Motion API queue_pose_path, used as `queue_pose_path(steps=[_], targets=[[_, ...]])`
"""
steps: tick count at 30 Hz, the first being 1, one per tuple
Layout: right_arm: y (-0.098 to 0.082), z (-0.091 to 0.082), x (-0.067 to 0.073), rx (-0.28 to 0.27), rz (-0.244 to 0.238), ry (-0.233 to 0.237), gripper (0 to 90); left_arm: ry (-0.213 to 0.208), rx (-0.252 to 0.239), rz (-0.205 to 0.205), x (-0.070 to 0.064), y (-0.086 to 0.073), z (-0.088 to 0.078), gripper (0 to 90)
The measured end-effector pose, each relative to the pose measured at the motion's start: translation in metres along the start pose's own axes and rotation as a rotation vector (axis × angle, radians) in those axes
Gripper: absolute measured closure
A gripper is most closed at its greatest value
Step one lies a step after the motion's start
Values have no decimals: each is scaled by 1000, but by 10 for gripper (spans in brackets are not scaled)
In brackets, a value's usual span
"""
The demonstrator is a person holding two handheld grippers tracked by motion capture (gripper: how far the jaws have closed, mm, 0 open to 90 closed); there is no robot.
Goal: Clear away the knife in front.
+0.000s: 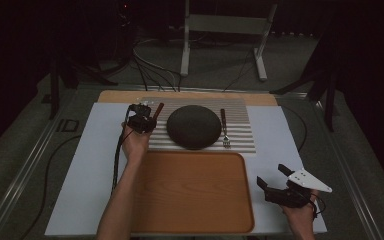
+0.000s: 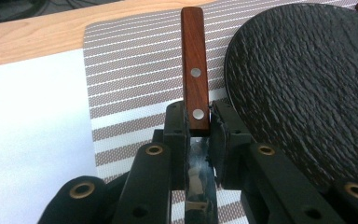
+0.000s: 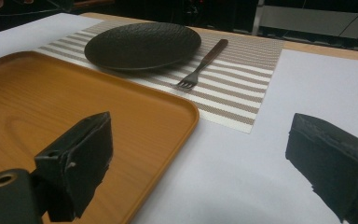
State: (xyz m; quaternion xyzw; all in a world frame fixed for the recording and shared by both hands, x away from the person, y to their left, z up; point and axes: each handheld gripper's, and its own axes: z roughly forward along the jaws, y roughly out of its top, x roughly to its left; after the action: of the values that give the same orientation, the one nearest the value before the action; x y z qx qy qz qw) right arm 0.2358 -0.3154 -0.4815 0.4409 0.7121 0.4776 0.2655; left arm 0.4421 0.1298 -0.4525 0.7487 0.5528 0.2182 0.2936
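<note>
Knife (image 2: 194,79) with wooden handle is clamped in the left hand-held gripper (image 1: 141,121), over the striped placemat (image 1: 240,131), just left of the dark plate (image 1: 194,126). Fork (image 1: 224,129) lies right of it. Near wooden tray (image 1: 190,192) holds nothing. Right hand-held gripper (image 1: 272,177) stands open.

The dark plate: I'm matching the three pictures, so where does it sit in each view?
High view: the dark plate lies at centre on the striped placemat, above the wooden tray.
Left gripper view: it lies at the right edge, beside the held knife.
Right gripper view: upper centre-left, left of the fork.
Shared landmark: the striped placemat.
</note>
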Motion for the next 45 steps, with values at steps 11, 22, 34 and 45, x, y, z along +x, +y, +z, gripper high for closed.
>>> queue_pose_path(steps=[11,22,34,45], targets=[[0,0,1,0,-2,0,73,10,-23,13,-10,-10,-13,782],[0,0,1,2,-3,2,73,16,-54,14,-20,-21,-29,781],[0,1,2,3,-6,2,73,16,-85,29,-34,-32,-47,781],[0,1,2,4,-10,3,73,-3,-100,26,-42,-45,-59,782]])
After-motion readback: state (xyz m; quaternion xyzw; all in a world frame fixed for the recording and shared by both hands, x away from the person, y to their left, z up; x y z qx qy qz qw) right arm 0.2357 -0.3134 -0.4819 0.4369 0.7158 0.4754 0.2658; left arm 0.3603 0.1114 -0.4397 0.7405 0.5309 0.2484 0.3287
